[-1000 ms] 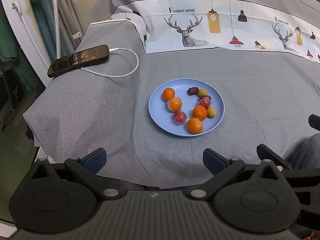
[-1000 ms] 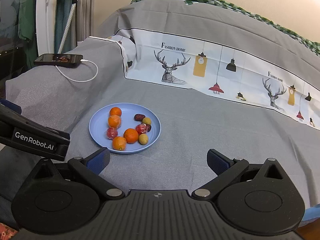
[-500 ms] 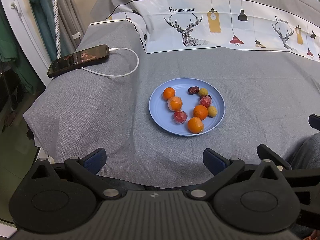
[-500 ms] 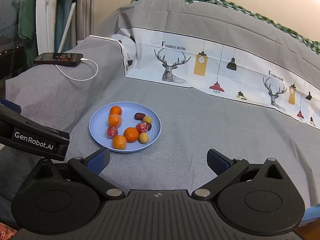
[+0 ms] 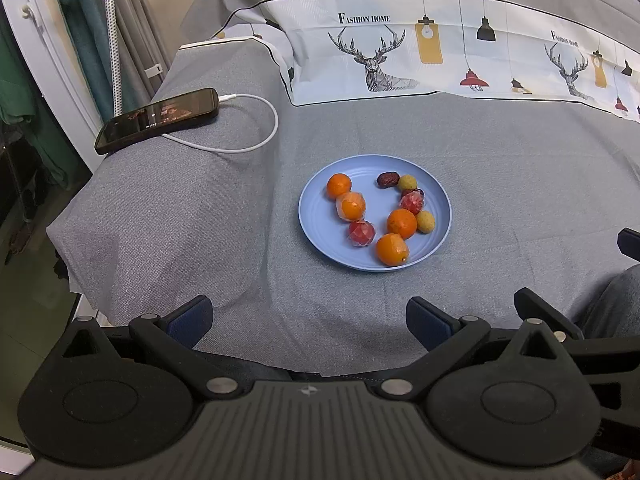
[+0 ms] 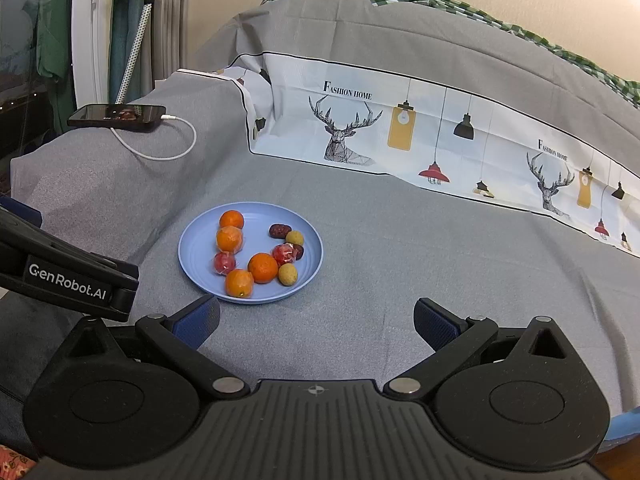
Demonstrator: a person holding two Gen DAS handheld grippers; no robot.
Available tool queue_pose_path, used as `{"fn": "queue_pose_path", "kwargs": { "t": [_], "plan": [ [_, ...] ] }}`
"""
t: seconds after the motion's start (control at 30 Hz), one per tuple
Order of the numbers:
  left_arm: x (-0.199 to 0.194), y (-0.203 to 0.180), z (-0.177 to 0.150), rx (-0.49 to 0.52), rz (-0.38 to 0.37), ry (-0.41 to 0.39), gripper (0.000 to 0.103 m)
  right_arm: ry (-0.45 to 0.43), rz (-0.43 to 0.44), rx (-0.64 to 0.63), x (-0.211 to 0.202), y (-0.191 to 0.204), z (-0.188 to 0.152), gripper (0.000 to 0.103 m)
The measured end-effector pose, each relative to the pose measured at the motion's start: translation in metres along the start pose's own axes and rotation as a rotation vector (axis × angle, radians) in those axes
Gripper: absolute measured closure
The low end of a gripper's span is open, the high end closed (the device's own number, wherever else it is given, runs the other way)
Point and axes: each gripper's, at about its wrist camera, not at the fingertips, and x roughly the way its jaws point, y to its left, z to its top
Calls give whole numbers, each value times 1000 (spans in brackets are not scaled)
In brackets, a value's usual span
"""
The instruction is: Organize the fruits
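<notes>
A blue plate (image 5: pixel 316 220) of fruit (image 5: pixel 401 223) sits on a grey cloth (image 5: pixel 200 220). Left gripper (image 5: pixel 308 322) and right gripper (image 6: pixel 316 320) hover near it, fingers wide apart, holding nothing.

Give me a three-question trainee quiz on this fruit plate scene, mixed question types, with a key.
1. True or false: the left gripper holds an orange.
2. How many orange fruits lie on the blue plate? A) two B) four C) six
3. Fill in: the phone on the grey cover is plugged into a white ____.

Key
1. False; its jaws stand open and empty, as do those of the right gripper.
2. B; four oranges, with two red wrapped fruits, two yellowish ones and dark dates.
3. Cable.
</notes>
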Motion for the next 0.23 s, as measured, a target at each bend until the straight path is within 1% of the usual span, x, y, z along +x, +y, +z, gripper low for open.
{"fn": "queue_pose_path", "kwargs": {
  "t": [0.23],
  "plan": [
    [-1, 3, 1, 7, 20, -35, 0, 3, 23, 4, 4, 1, -5, 1]
  ]
}}
